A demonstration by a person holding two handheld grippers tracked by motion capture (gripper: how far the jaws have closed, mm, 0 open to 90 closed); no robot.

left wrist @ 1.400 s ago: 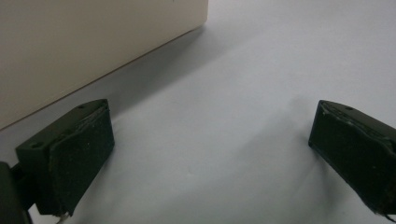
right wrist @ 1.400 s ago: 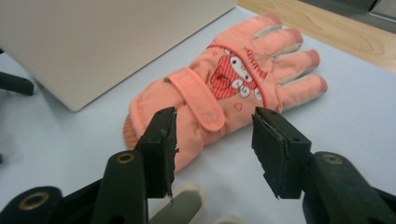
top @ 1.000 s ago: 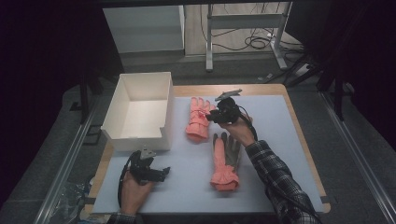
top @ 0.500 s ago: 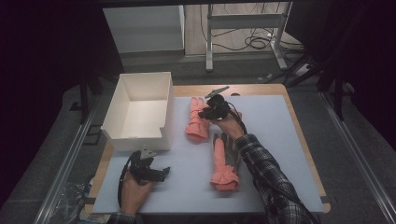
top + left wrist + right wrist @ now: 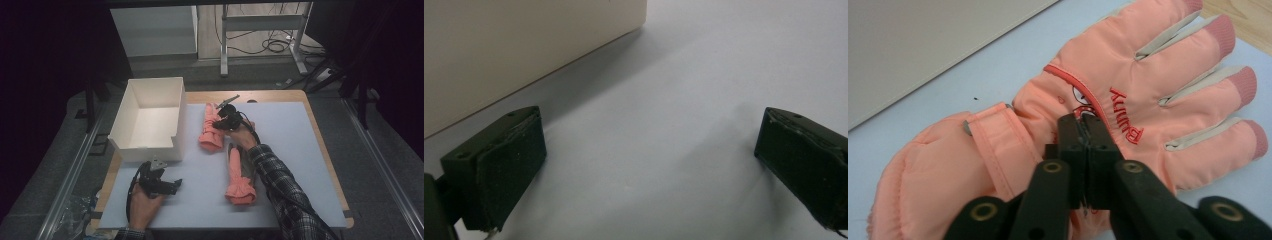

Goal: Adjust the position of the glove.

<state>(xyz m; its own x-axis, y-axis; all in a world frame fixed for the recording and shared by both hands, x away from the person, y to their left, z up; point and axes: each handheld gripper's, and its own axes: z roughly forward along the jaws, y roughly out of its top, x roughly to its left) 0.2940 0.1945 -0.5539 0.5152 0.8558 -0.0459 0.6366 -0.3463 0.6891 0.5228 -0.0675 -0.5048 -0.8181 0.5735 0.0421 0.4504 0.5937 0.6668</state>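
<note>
Here the right tongs (image 5: 1087, 131) sit pinched tight on the back of the far salmon-pink padded winter glove (image 5: 1128, 100), jaws having just been closing, with a fold of its fabric nipped between the tips right by the embroidered patch. In the high view that glove (image 5: 209, 131) lies at the centre of the frame, palm down and fingers pointing toward the top, just right of the open white rectangular cardboard box (image 5: 150, 117); the right tongs (image 5: 223, 121) lean over it from the plaid-sleeved arm. Grabbing the soft middle of the glove rather than a finger looks like the sensible choice, since a central pinch should let it hang evenly when lifted, and the box beside it is the likely destination. The second salmon-pink padded glove (image 5: 238, 175) waits lower in the frame, cuff toward the bottom edge, lying partly beneath that forearm. Over at the lower left, the left tongs (image 5: 170, 185) rest low on the pale blue-grey counter (image 5: 295, 150) with jaws spread wide and nothing between them, parked near the box's front wall (image 5: 514, 45), apparently keeping clear until needed.
</note>
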